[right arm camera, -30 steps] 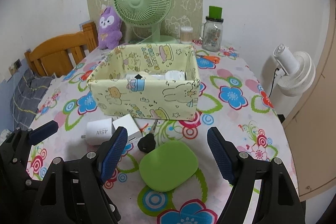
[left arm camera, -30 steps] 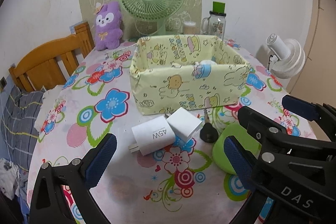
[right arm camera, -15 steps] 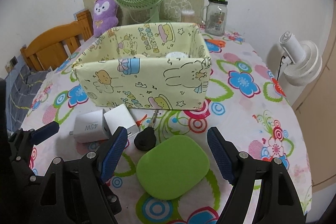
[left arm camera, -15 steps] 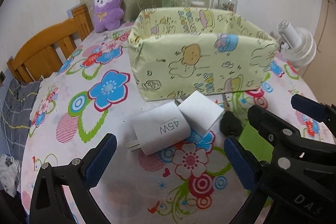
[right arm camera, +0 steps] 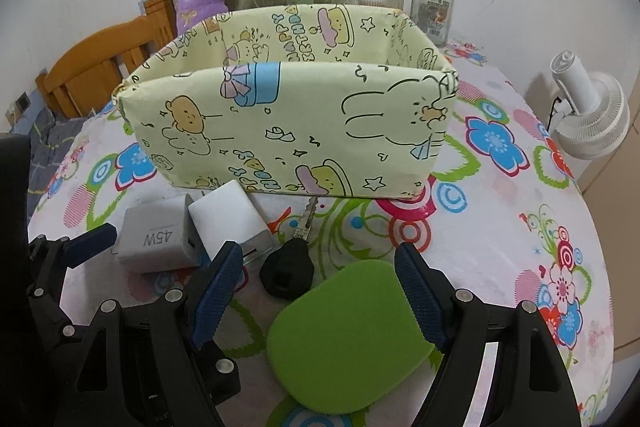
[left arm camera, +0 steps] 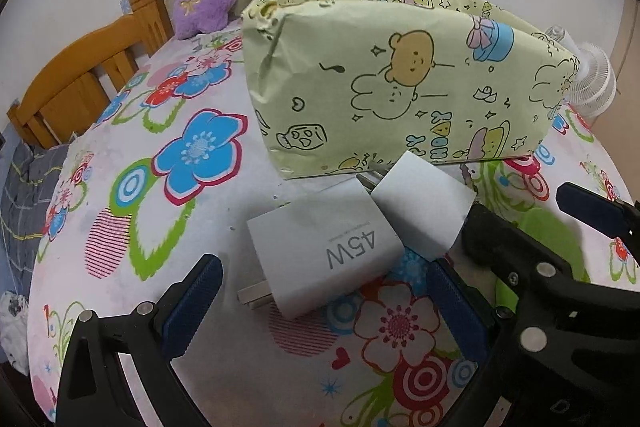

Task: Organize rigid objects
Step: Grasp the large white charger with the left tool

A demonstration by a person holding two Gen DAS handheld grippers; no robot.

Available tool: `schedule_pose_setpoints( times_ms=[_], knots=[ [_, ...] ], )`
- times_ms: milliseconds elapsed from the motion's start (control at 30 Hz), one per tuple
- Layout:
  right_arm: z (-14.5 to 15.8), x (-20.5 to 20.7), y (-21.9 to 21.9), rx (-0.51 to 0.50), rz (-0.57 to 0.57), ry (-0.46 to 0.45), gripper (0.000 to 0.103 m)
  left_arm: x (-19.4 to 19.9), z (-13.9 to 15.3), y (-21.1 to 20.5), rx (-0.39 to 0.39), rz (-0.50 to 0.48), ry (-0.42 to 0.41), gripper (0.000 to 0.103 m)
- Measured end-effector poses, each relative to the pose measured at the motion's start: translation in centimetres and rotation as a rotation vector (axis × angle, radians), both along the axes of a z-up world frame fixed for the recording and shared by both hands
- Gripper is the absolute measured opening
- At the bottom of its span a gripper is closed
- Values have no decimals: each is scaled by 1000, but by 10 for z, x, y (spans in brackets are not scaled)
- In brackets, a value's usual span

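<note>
Both claws have dropped nearer; yellow box [right arm camera: 288, 131] wall hides its contents.

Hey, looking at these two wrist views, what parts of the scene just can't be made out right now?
- Contents of the yellow box: both views, hidden behind its near wall.
- Key and its black fob: left view, covered by the right gripper.
- Green pad: left view, only slivers past that gripper; right view, sides under the open jaws.
- Small print above "45W" on the charger: too small in both.
- Second white adapter: its plug end is hidden.
</note>
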State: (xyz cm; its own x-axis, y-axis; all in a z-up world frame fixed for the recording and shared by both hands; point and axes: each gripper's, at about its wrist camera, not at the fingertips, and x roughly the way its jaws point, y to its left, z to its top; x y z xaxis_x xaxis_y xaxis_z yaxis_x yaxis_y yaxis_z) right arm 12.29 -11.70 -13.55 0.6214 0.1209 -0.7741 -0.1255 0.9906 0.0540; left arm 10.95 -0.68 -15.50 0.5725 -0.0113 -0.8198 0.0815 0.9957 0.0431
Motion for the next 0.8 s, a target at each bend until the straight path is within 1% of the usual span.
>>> schedule_pose_setpoints(
  times_ms=[67,300,400,467,500,567,600,800],
  knots=[
    [-2,2,0,10,-5,4,81,1,0,1,2,-1,-8,103],
    [-3,5,-2,10,-28,3,81,8,-2,4,-28,-21,-14,102],
    [-3,6,-4,10,-43,4,81,10,-1,3,-41,-37,-19,96],
    [-3,5,-6,13,-55,4,81,8,0,1,-54,-52,-23,88],
    [-3,5,-7,14,-60,4,81,7,0,0,-51,-52,-29,86],
    [-3,6,-8,13,-67,5,81,5,2,-2,-47,-56,-38,75],
    [-3,5,-9,10,-73,3,81,5,3,-1,-43,-48,-43,72],
    [-3,2,-8,6,-63,2,81,-1,3,-1,-37,-44,-47,72]
  ],
)
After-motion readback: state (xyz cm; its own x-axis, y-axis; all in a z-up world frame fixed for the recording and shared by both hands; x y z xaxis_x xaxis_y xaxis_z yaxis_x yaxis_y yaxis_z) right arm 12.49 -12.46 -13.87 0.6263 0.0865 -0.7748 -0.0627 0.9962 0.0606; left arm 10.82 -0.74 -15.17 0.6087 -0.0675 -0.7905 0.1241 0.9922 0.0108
